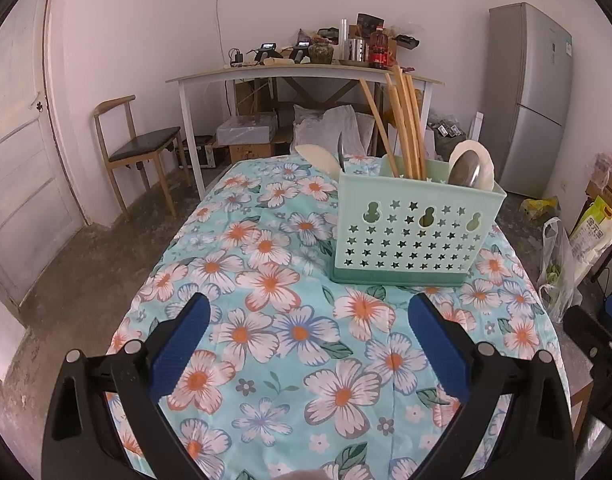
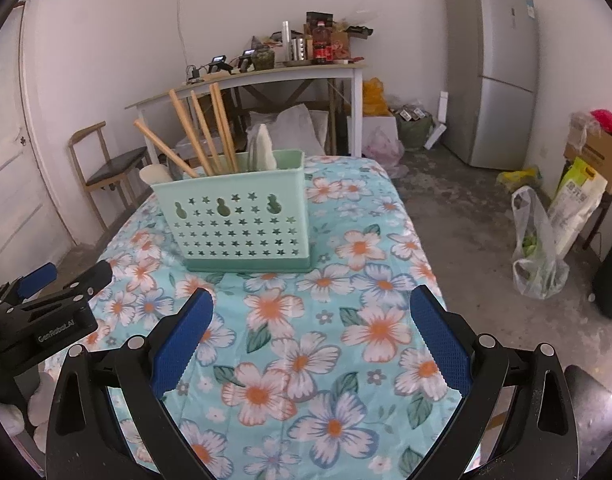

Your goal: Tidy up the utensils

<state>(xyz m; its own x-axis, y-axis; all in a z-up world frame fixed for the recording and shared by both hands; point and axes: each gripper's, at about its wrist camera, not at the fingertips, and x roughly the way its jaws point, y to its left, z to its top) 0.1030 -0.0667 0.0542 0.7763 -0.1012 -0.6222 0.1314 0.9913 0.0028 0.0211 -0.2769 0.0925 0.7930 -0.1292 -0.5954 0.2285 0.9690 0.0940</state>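
Now the green basket (image 1: 414,236) sits on the flowery cloth (image 1: 290,336), with chopsticks (image 1: 406,136) and spoons (image 1: 466,170) standing inside (all upright). The left gripper (image 1: 310,344) and right gripper (image 2: 312,340) hang wide open, holding nothing.

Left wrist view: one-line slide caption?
Open left claw hovers over floral cloth, facing mint utensil caddy holding chopsticks and spoons.
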